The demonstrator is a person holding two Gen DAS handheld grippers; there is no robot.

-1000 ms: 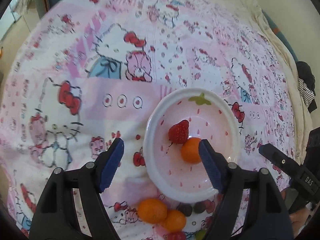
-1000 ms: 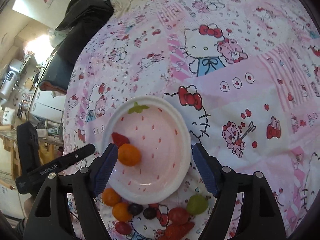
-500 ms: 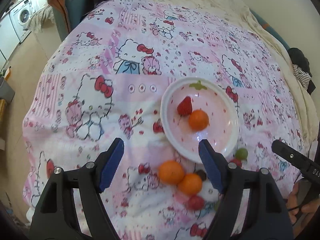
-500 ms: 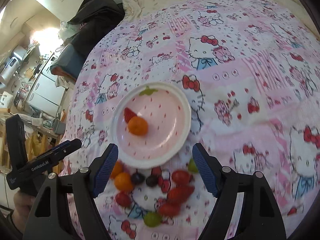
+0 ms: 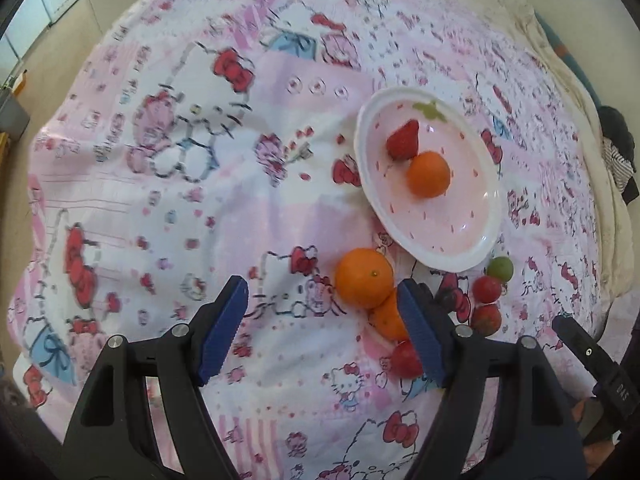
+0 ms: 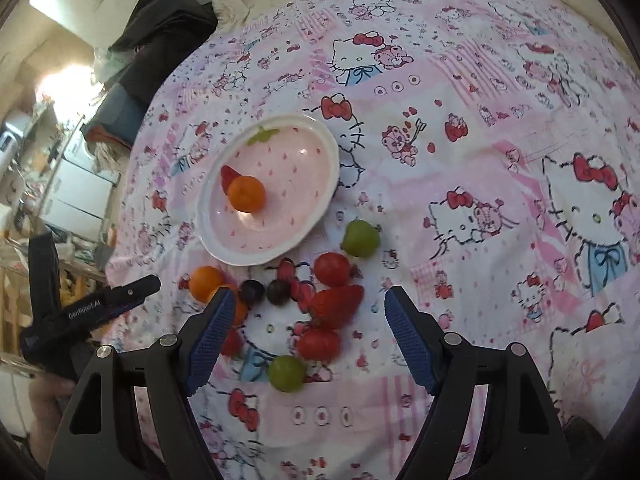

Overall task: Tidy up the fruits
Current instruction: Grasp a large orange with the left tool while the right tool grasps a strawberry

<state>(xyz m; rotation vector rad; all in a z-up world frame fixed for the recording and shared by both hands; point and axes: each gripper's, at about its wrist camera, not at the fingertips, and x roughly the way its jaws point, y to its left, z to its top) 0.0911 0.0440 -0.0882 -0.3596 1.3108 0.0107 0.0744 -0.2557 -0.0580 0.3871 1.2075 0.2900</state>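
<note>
A pink strawberry-print plate (image 5: 486, 248) (image 6: 320, 208) lies on the cartoon-cat bedspread and holds a strawberry (image 5: 404, 140) and a small orange (image 5: 428, 175) (image 6: 247, 193). Loose fruit lies on the cloth below it: two oranges (image 5: 364, 278), dark grapes (image 6: 252, 291), red tomatoes (image 6: 332, 269), a big strawberry (image 6: 338, 300) and green fruits (image 6: 360, 238). My left gripper (image 5: 322, 326) hovers open above the cloth, its right finger just over the oranges. My right gripper (image 6: 306, 330) stands open above the loose fruit pile, nothing between its pads.
The bedspread's left edge drops off toward the floor (image 5: 16, 184). A dark garment (image 6: 160, 40) and cluttered shelves (image 6: 52, 184) lie beyond the bed's far left. Cream bedding (image 5: 520, 8) bunches at the back. The left gripper's body (image 6: 80, 308) shows in the right wrist view.
Both grippers have drawn back from the plate toward the near side. The plate now sits farther up in both views and the loose fruit pile has come into full view under them.
</note>
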